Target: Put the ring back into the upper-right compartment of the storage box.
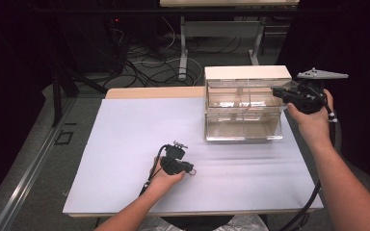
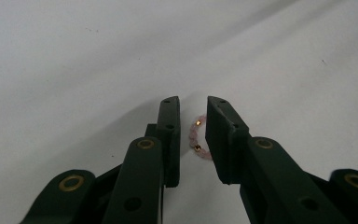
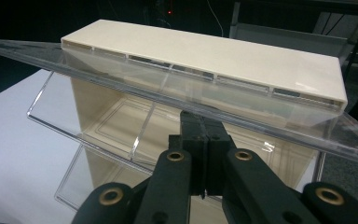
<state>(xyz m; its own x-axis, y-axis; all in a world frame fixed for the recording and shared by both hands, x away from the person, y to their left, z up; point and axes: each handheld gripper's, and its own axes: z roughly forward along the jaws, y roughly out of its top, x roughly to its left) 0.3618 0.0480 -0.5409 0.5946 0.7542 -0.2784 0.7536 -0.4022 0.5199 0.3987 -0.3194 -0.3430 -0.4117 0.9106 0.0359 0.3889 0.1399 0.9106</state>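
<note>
From the high view, I have the left gripper (image 1: pixel 189 169) low on the white table cover (image 1: pixel 125 144), well short of the clear two-tier drawer box (image 1: pixel 243 115), while the right gripper (image 1: pixel 280 92) sits at the upper tier's right end; I judge the step in hand to be picking up a small beaded bracelet while the top drawer is held open to receive it. In the left gripper view, the jaws stand parted by a narrow gap, straddling the pink beaded bracelet (image 2: pixel 196 137) with gold beads, which lies flat on the cover; I cannot tell whether either jaw touches it yet, and nothing is gripped. Next I would need to close gently on the beads, lift, and carry across to the box. In the right gripper view, the jaws are pressed together on the tilted clear drawer front (image 3: pixel 168 93), pinching its edge below the cream top panel (image 3: pixel 205 51).
</note>
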